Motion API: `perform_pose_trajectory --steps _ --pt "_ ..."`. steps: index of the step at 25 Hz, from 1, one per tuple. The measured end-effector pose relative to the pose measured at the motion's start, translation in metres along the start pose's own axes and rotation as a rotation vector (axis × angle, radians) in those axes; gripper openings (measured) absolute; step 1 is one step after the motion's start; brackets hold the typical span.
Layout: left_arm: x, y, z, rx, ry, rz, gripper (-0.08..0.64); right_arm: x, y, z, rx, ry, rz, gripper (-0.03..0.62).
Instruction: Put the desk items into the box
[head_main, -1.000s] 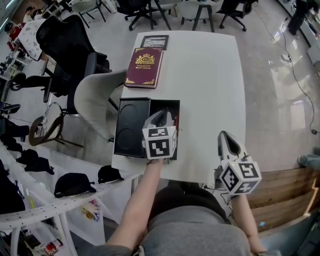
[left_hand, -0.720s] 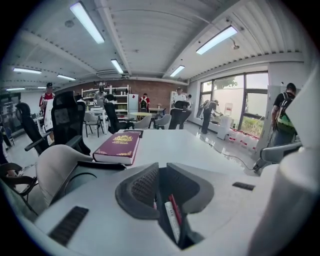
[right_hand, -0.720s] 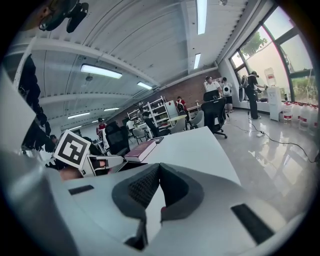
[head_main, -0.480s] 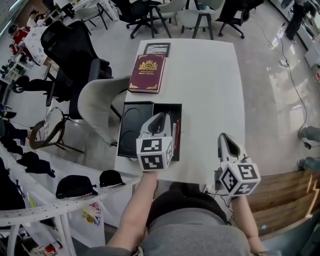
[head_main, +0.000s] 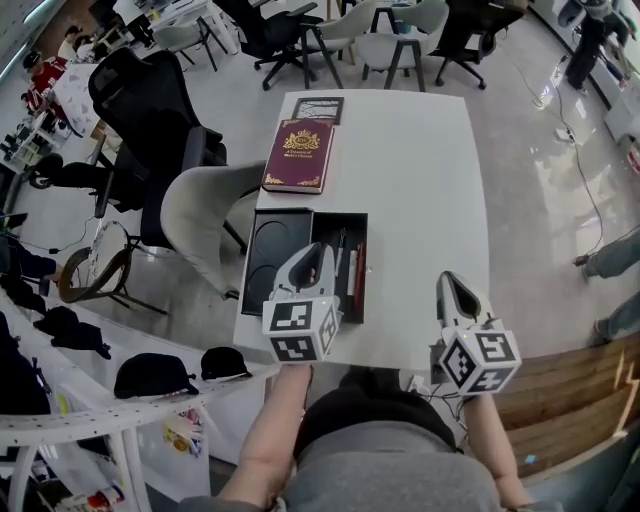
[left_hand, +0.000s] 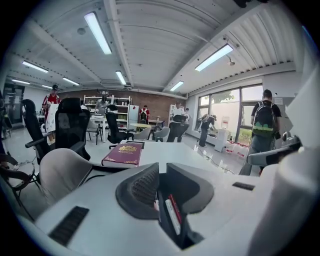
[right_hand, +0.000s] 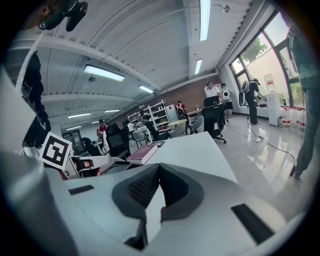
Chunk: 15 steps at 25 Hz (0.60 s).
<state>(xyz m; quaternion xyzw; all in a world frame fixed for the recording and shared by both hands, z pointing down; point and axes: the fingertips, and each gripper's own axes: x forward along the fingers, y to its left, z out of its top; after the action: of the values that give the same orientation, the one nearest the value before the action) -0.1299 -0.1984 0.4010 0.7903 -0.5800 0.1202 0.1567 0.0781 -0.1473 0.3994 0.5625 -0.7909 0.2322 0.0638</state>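
Our left gripper (head_main: 318, 250) slightly spread, empty, over black rectangular box (head_main: 265, 262), right gripper (head_main: 447, 282) with ribbed jaws pressed together, we see slim pens (head_main: 350, 272) in box's right compartment, maroon gilt book (head_main: 297, 155) on smooth white table (head_main: 420, 180)

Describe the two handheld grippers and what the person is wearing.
The left gripper and right gripper match. Each has a pale grey moulded body, dark grey jaws with ribbed inner pads, and a white cube with black square markers at the rear. No cables show. The person wears a grey top, with no sleeves over the forearms.
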Motion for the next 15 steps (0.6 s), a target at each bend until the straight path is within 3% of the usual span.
perform_pose_trajectory --steps 15 --pt "-0.032 0.014 -0.012 -0.006 -0.024 -0.013 0.049 0.004 0.016 0.006 -0.021 -0.017 0.009 0.003"
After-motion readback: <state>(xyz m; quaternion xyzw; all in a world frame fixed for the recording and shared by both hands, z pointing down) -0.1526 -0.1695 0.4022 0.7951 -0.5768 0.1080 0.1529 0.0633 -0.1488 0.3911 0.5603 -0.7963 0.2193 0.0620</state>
